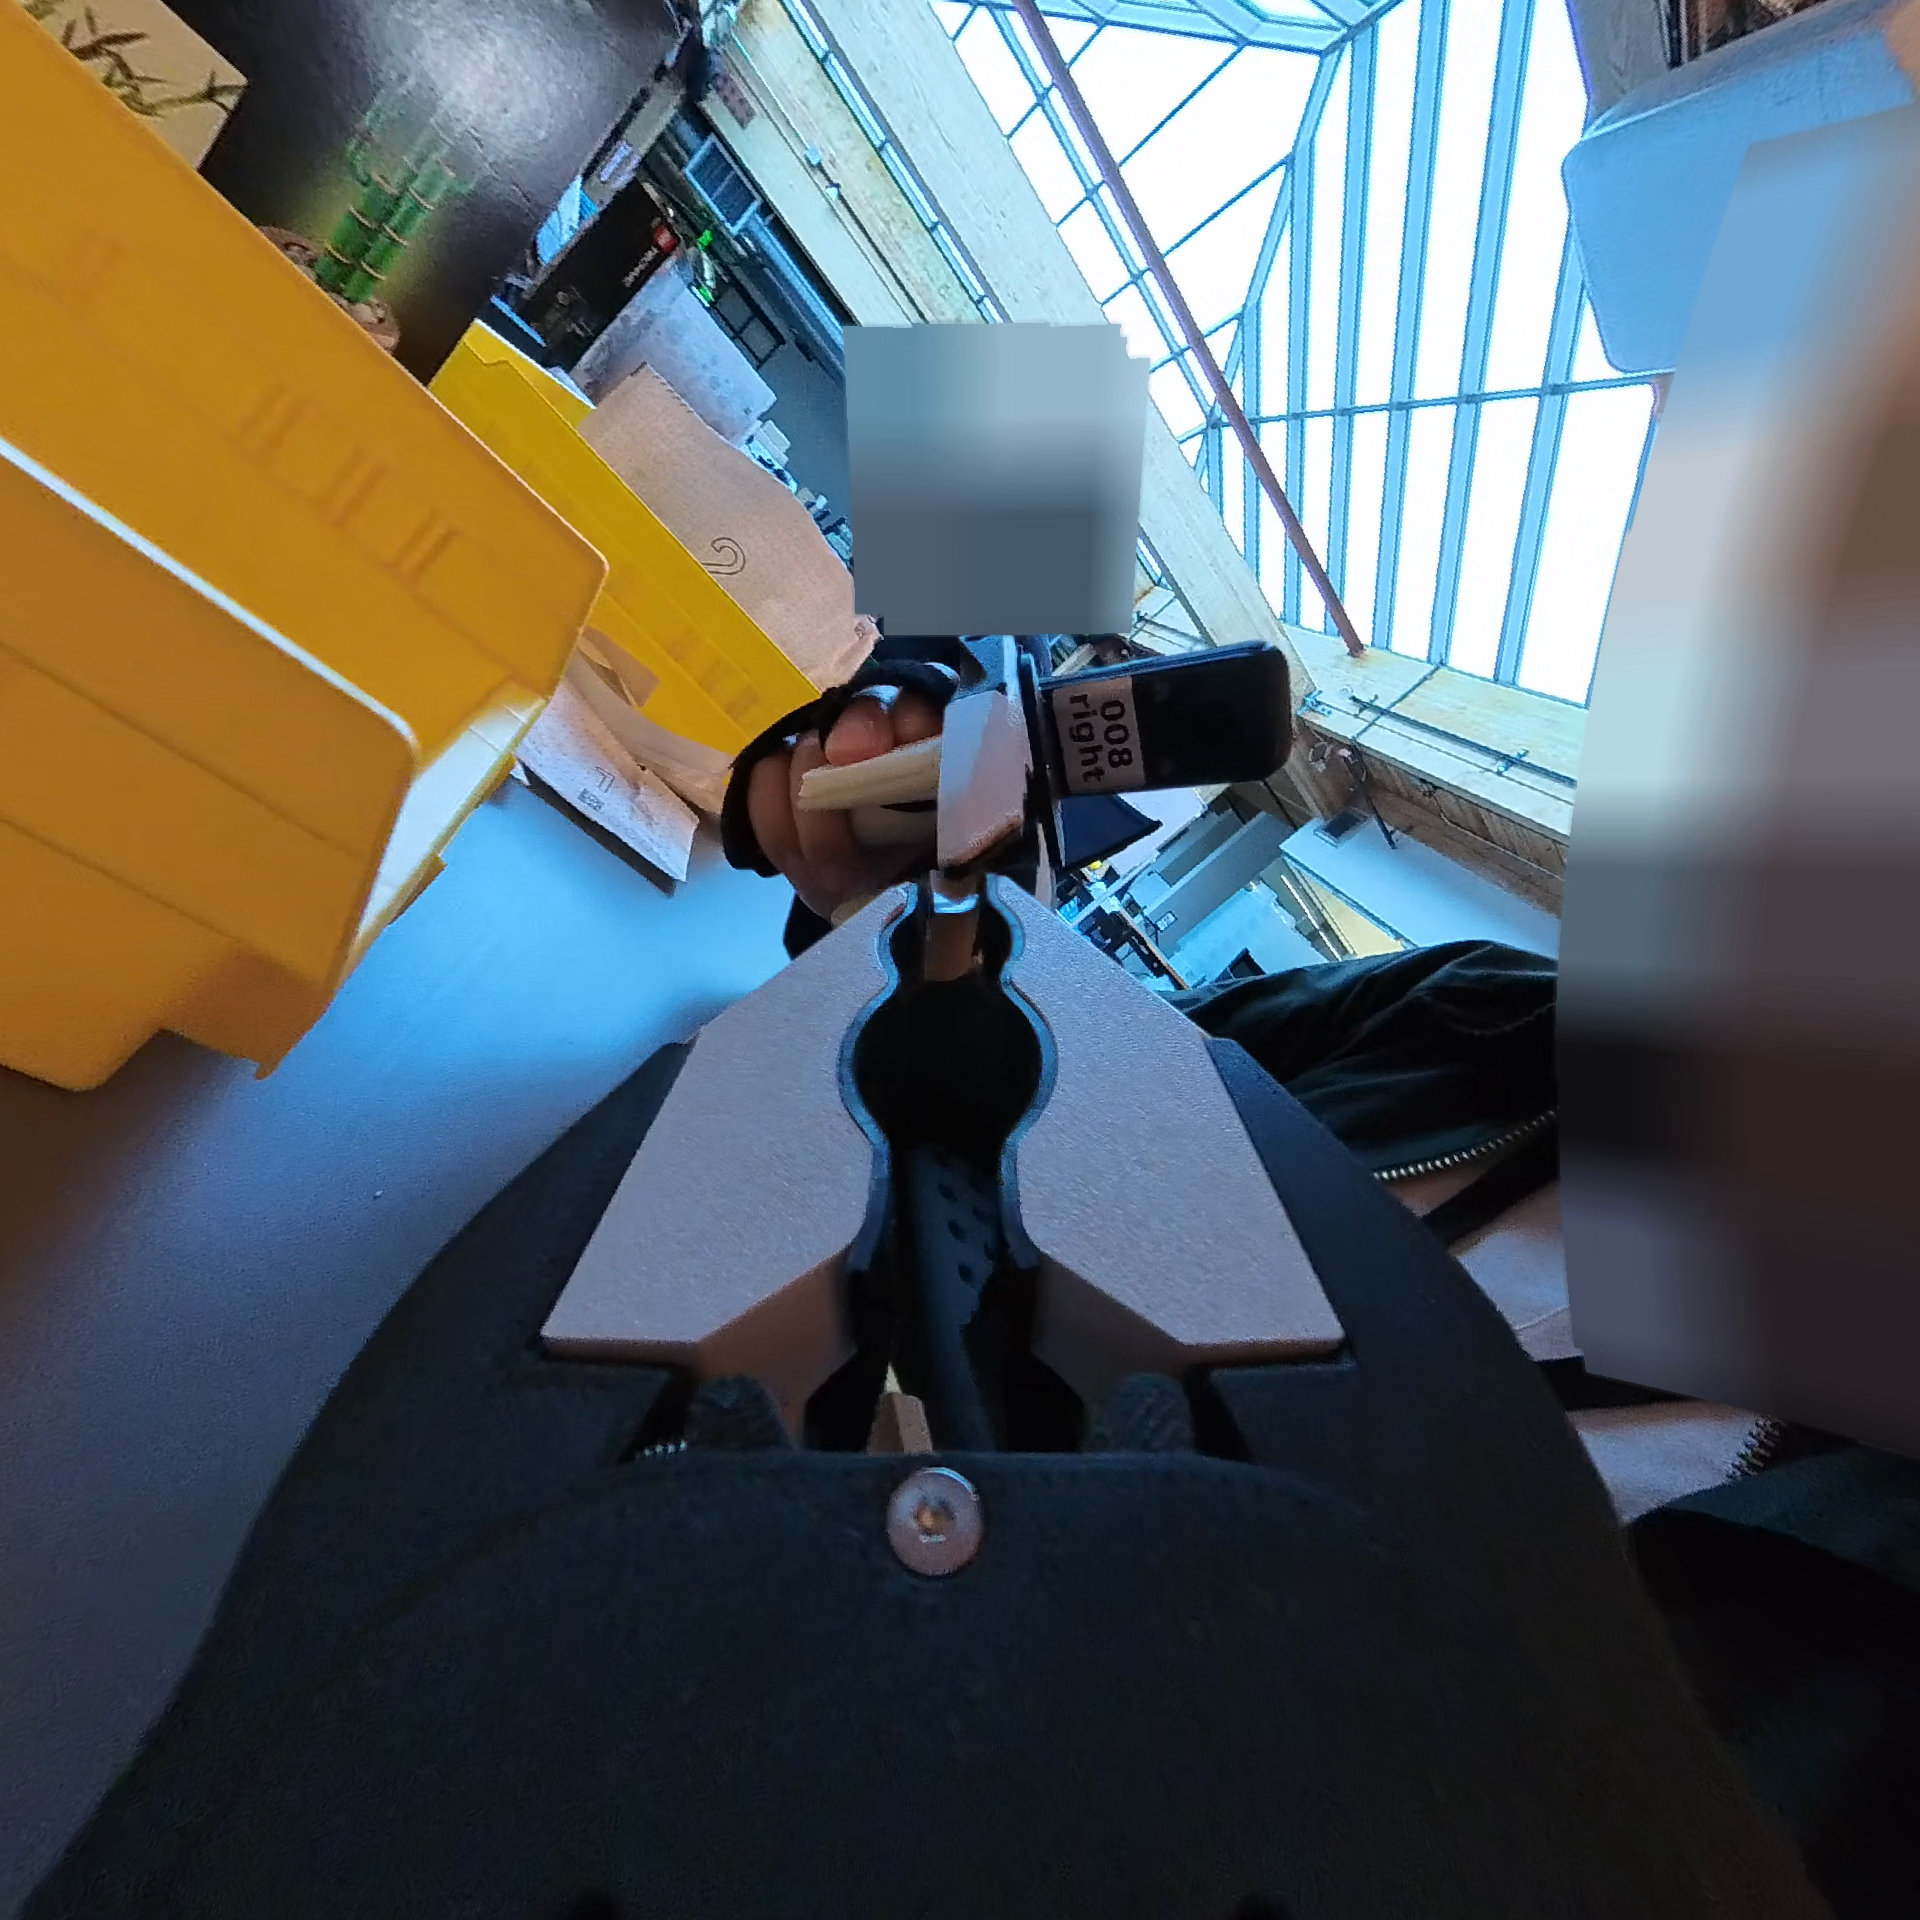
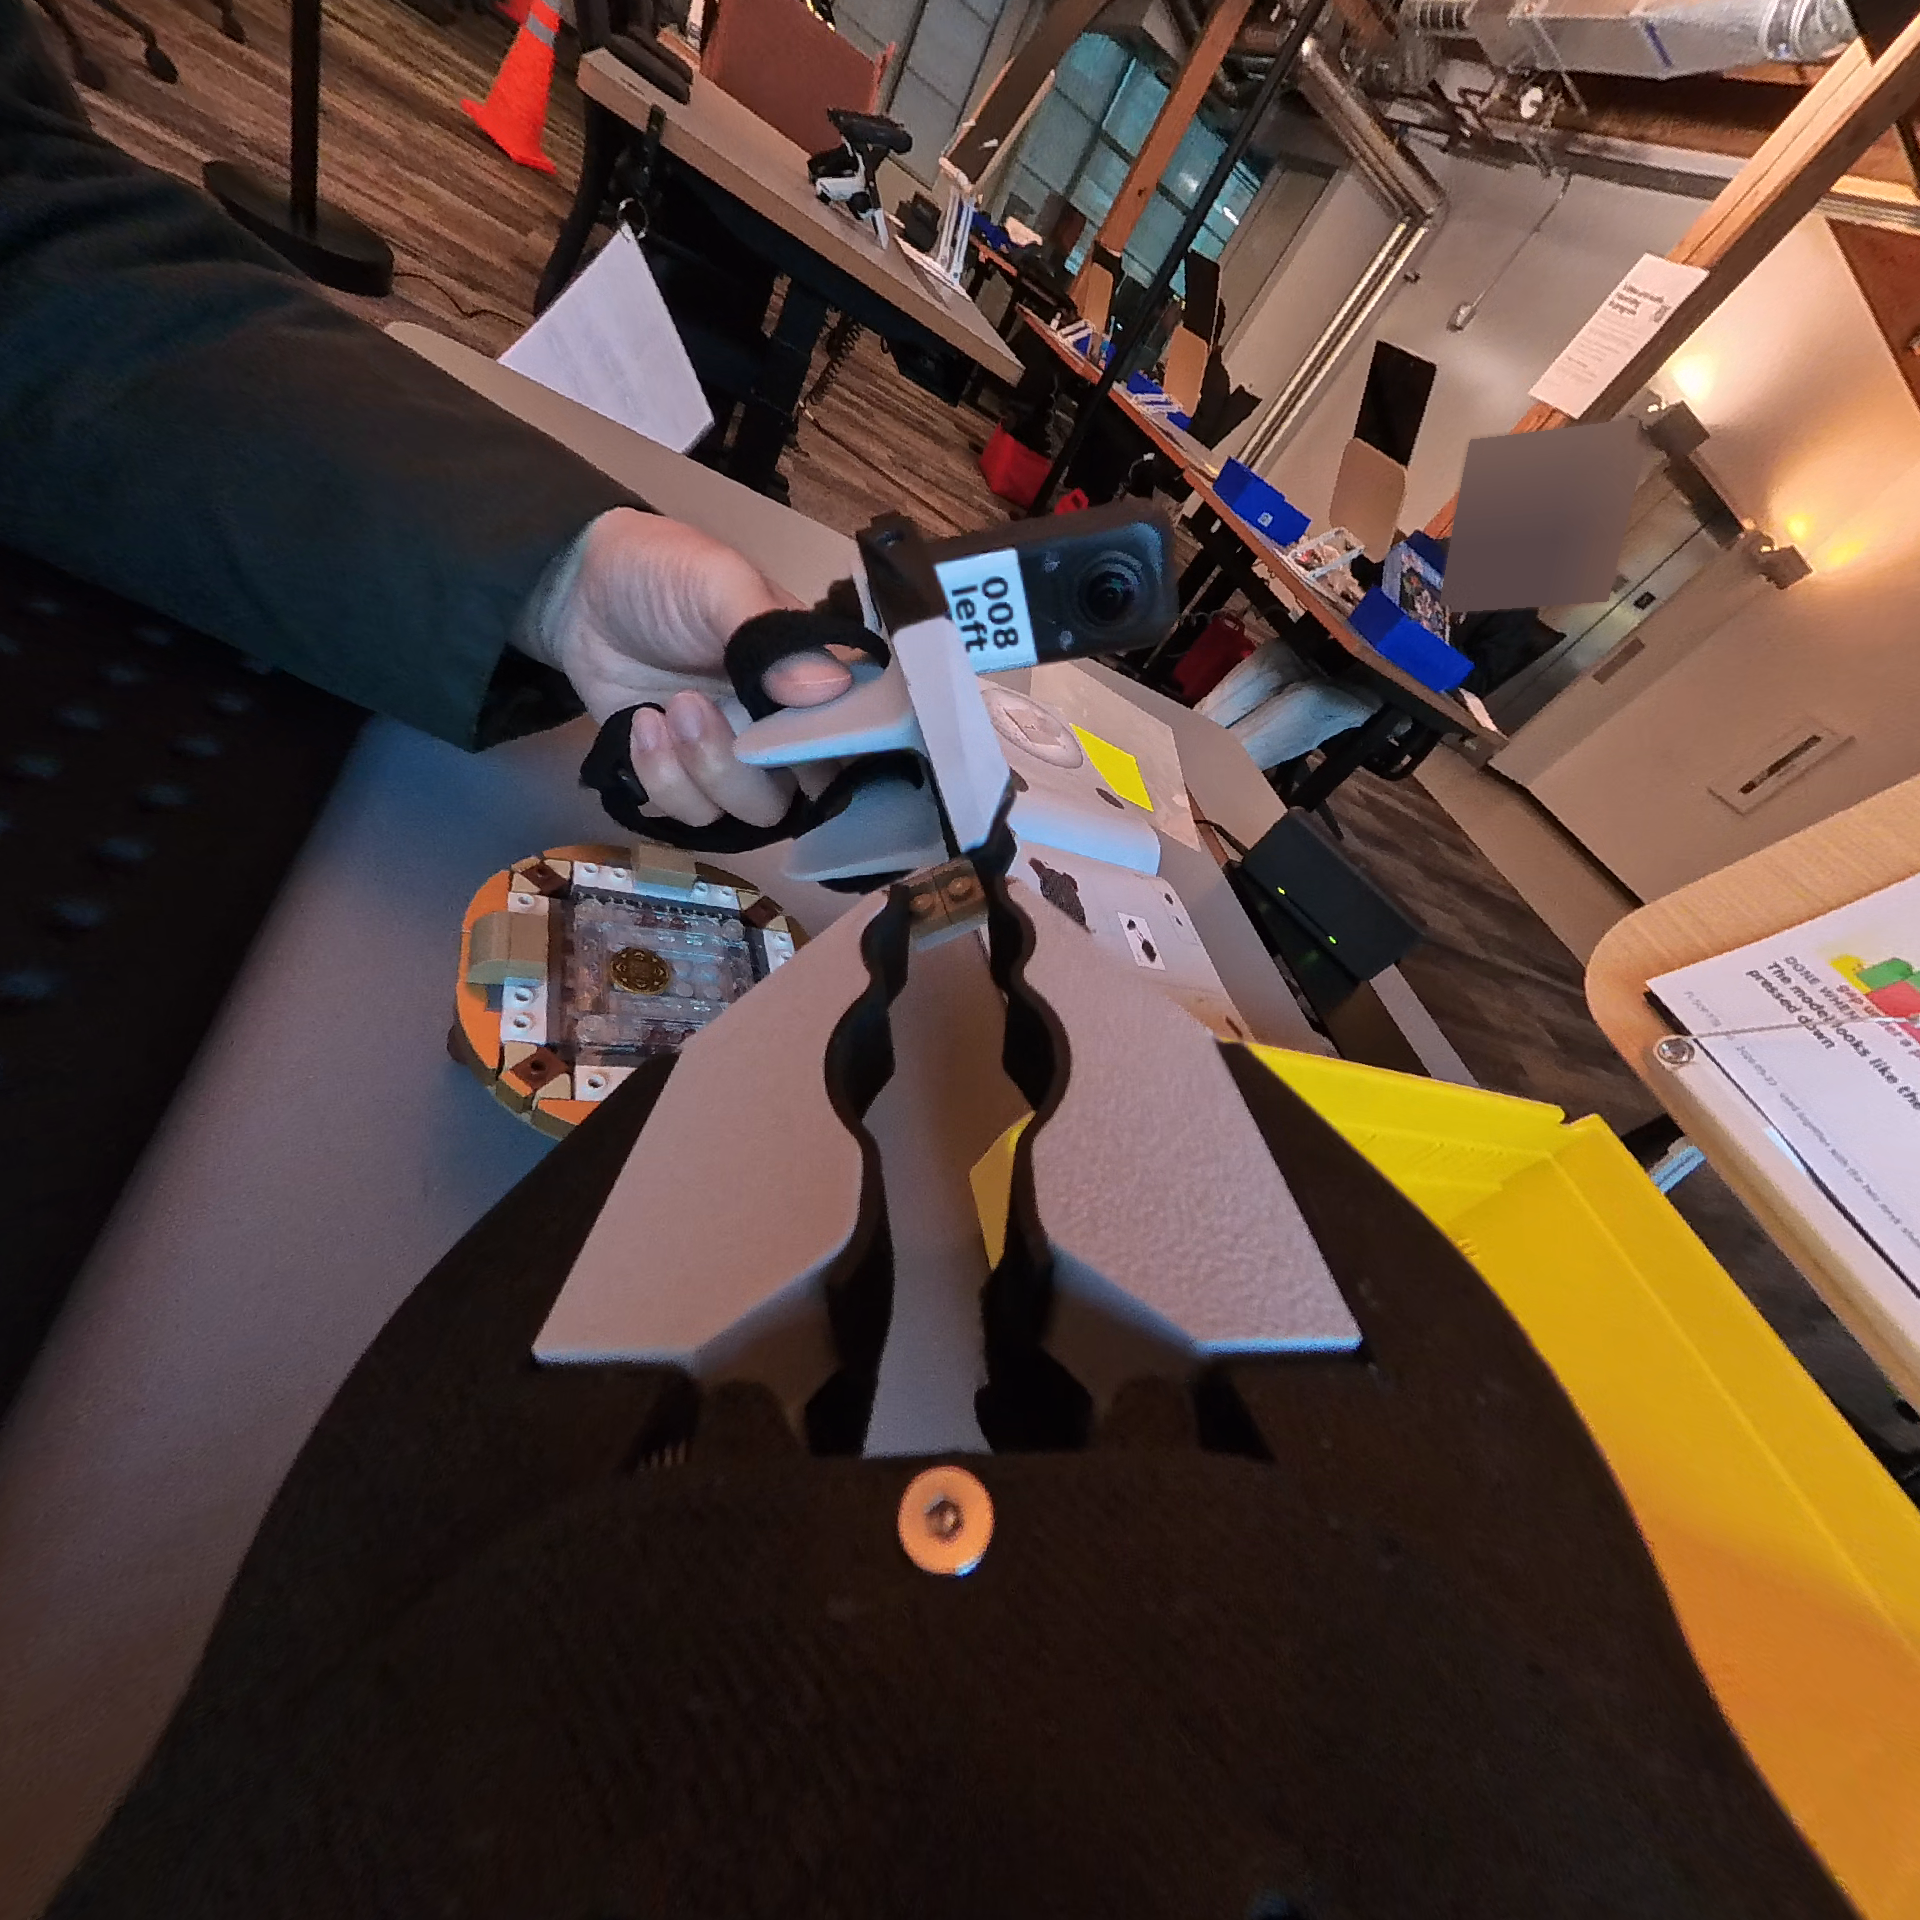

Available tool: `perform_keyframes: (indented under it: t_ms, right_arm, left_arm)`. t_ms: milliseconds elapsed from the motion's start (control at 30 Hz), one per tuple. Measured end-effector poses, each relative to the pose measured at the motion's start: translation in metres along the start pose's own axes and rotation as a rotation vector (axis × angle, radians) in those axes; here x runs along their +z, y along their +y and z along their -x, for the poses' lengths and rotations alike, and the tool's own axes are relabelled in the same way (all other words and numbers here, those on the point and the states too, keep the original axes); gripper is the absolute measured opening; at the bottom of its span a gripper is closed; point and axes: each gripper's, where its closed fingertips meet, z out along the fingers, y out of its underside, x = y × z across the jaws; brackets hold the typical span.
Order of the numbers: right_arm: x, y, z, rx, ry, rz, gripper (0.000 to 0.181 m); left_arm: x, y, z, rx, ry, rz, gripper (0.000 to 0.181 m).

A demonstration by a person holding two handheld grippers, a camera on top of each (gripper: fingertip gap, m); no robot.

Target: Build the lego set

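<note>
Both grippers meet tip to tip in the air above the grey table [image 2: 312, 1195]. In the right wrist view my right gripper [image 2: 945, 899] is shut on a small tan Lego piece [image 2: 940, 891] with studs showing. The left gripper [image 2: 977, 847] comes down onto the same piece from above. In the left wrist view my left gripper [image 1: 948, 920] is nearly closed on the thin tan piece [image 1: 945, 951], and the right gripper [image 1: 966, 868] touches it from the far side. A round orange-rimmed Lego model [image 2: 613, 977] with white, tan and clear parts lies on the table below.
Yellow bins stand to the left in the left wrist view [image 1: 260, 623] and at the right in the right wrist view [image 2: 1558, 1299]. A white box [image 2: 1091, 821], a black device [image 2: 1320, 914] and a printed instruction sheet [image 2: 1818, 1039] lie beyond. Brown paper bags [image 1: 727, 499] sit behind the bins. Only a small space, under 4 cm, lies between the two pairs of fingers.
</note>
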Motion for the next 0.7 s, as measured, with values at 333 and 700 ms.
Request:
perform_keyframes:
  t_ms: [333, 700]
  right_arm:
    - [0.0, -0.006, -0.007, 0.001, 0.055, -0.045, 0.016]
    - [-0.005, -0.028, -0.007, 0.7, -0.252, -0.298, 0.016]
  left_arm:
    - [-0.001, -0.007, -0.009, 0.206, -0.069, -0.017, 0.006]
    - [0.002, -0.014, -0.042, 0.646, -0.107, -0.088, 0.006]
